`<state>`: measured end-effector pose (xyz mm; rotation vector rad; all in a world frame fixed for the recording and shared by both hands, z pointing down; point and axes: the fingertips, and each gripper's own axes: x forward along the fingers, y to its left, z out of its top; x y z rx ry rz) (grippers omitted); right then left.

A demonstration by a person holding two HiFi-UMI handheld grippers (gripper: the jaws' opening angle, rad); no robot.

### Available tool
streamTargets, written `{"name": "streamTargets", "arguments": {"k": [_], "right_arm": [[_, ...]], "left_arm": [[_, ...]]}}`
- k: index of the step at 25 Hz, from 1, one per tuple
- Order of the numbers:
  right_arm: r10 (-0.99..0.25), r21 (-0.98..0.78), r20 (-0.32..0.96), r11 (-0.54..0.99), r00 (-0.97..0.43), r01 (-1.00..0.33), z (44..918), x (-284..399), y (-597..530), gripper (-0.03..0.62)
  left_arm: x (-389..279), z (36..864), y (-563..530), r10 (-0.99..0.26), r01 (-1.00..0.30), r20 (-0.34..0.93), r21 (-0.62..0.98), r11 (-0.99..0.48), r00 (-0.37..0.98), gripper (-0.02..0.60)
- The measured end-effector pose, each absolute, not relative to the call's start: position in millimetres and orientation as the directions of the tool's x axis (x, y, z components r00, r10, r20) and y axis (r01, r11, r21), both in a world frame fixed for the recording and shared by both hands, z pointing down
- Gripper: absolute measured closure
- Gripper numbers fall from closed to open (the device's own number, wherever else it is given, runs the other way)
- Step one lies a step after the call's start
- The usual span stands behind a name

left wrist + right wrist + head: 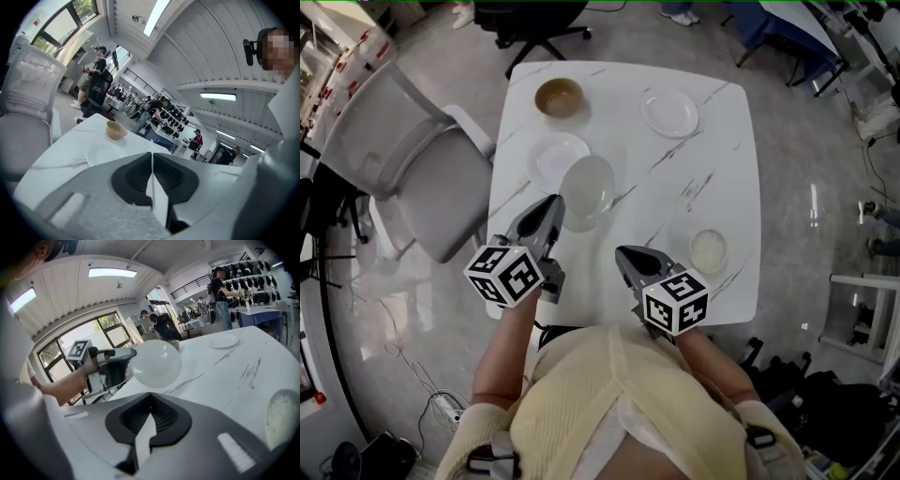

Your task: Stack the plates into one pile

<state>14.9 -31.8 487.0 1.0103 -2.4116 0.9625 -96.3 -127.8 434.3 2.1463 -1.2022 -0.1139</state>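
1. Left gripper (555,208): jaws clamped on the rim of a round white glossy plate (589,187). The plate is lifted and tilted above the white marble-pattern square table (712,178), on the person's side of the tan ceramic bowl (560,97).
2. Right gripper (630,255): jaws together with nothing between them. It is idle, well toward the person from the tan bowl.
3. A flat white dinner plate (546,155) lies on the table just person-side of the tan bowl. In the head view the held plate overlaps its near edge; it looks raised above it, not resting on it.
4. A second flat white plate (669,112) lies right of the tan bowl, well apart from the other two plates.
5. A small pale bowl with white contents (709,250) sits far right and person-side of the tan bowl. It is not a plate.
6. Progress, as a judgement: early. No pile exists yet; one of three plates is picked up and none are stacked. Still to do: set the held plate on the one beside the tan bowl, then fetch the plate on the right and add it.
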Motion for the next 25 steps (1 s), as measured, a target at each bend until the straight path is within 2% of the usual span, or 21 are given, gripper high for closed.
{"name": "streamTargets", "arguments": {"k": [12, 20, 25], "right_arm": [[-0.475, -0.415, 0.556, 0.552, -0.682, -0.723, 493, -9, -51, 0.591], [-0.458, -0.418, 0.580, 0.543, -0.673, -0.729, 503, -14, -42, 0.592], [-0.461, -0.420, 0.585, 0.531, -0.667, -0.736, 505, -13, -41, 0.592]], "left_arm": [[-144, 441, -163, -0.876, -0.821, 0.243, 0.514, -0.248, 0.417, 0.572], [-158, 452, -180, -0.906, -0.811, 0.230, 0.558, -0.175, 0.354, 0.572], [-170, 467, -187, -0.919, -0.822, 0.268, 0.562, -0.094, 0.288, 0.572]]}}
